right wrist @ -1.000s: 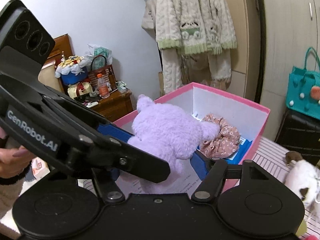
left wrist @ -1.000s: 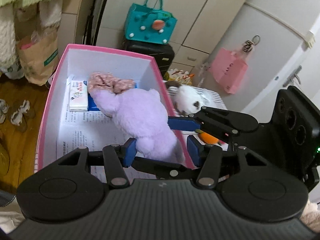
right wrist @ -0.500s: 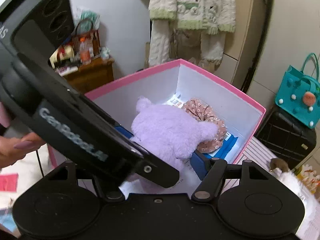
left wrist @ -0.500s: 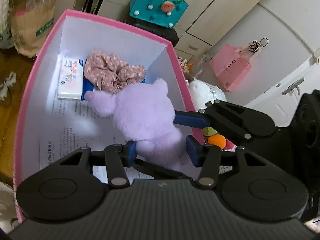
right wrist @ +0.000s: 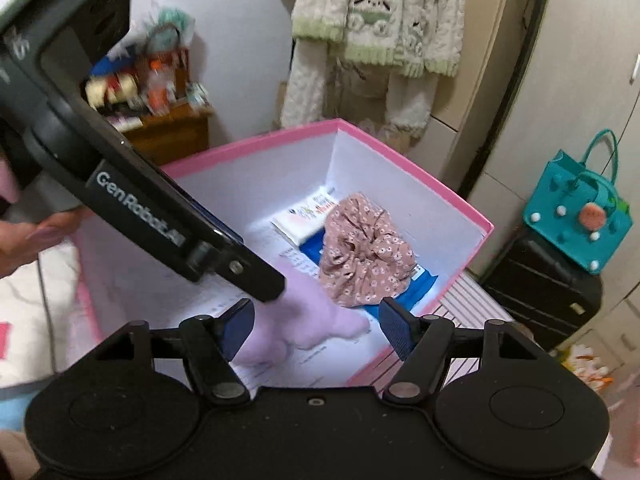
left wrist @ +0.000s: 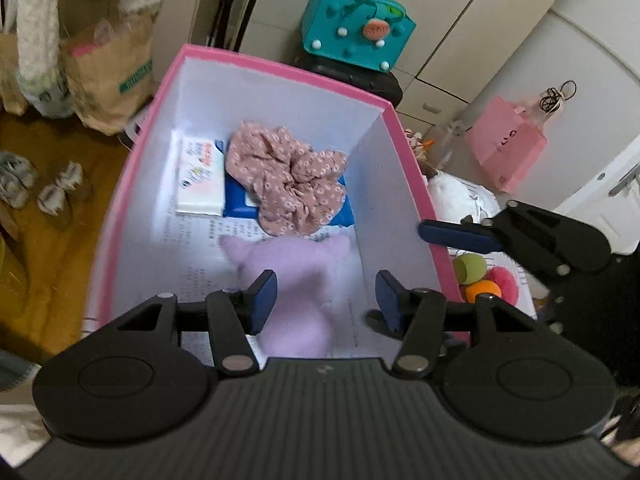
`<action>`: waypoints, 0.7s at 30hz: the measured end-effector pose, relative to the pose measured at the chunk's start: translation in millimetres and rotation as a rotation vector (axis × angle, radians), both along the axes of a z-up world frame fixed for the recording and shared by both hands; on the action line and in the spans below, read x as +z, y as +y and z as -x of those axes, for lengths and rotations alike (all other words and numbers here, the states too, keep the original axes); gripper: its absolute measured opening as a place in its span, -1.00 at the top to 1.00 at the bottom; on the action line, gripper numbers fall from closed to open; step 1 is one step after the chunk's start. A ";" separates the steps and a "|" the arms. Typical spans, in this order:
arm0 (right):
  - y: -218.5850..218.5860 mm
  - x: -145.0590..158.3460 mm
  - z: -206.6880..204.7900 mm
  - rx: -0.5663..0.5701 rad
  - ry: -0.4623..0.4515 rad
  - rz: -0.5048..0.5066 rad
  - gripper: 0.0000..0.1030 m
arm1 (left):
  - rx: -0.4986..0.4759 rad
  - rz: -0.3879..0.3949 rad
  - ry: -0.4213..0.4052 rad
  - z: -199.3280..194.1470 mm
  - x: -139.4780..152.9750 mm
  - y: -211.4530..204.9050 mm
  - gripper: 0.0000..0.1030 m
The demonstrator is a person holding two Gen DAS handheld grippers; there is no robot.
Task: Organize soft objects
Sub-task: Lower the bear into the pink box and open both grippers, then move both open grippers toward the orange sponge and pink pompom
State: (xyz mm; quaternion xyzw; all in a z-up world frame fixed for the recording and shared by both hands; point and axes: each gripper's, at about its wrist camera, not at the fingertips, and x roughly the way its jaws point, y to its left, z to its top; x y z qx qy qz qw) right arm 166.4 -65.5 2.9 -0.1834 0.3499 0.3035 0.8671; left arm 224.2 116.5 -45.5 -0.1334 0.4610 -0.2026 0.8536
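A purple plush toy (left wrist: 296, 280) lies on the floor of the pink box (left wrist: 408, 172), blurred; it also shows in the right wrist view (right wrist: 304, 320). A pink floral scrunchie (left wrist: 288, 180) rests on a blue pack behind it, next to a white tissue pack (left wrist: 200, 176). My left gripper (left wrist: 326, 294) is open above the plush, not touching it. My right gripper (right wrist: 316, 326) is open and empty over the box's near side. The scrunchie (right wrist: 364, 252) and the box (right wrist: 452, 196) show in the right wrist view too.
A white plush (left wrist: 456, 196), a green ball (left wrist: 470, 268), an orange ball (left wrist: 486, 290) and a pink pompom (left wrist: 506, 278) lie right of the box. A teal bag (left wrist: 356, 28) stands on a black suitcase behind. Robes (right wrist: 376, 24) hang on the wall.
Both grippers held the purple plush over the box; both have opened and the plush has dropped onto the box floor. Both grippers have moved apart.
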 end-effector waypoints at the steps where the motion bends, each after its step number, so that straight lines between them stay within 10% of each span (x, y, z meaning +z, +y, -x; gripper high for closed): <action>1: -4.6 3.7 3.6 0.007 0.006 -0.024 -0.42 | -0.001 -0.016 -0.012 5.0 5.0 0.4 -0.07; 21: -90.7 76.4 101.4 0.059 0.006 -0.238 -0.43 | -0.182 -0.250 -0.159 130.8 100.1 -50.8 -0.26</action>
